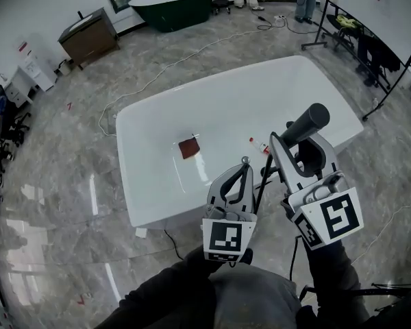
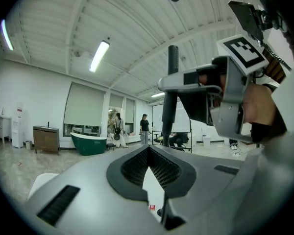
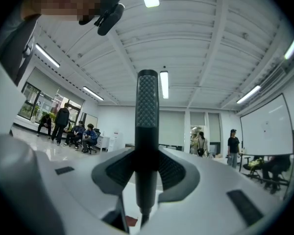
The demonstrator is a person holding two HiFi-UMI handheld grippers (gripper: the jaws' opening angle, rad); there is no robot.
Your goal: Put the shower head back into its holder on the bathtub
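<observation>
My right gripper is shut on the dark shower head, which it holds up over the near right rim of the white bathtub. In the right gripper view the shower head's handle stands upright between the pads of the right gripper. A black hose hangs down from it. My left gripper is just left of it, shut and holding nothing. In its own view the left gripper has the shower head above it. I cannot make out the holder.
A reddish-brown square lies on the tub's floor, and small fittings sit near its right side. A green bathtub, a wooden cabinet, a whiteboard stand and people stand further back. A cable trails across the floor.
</observation>
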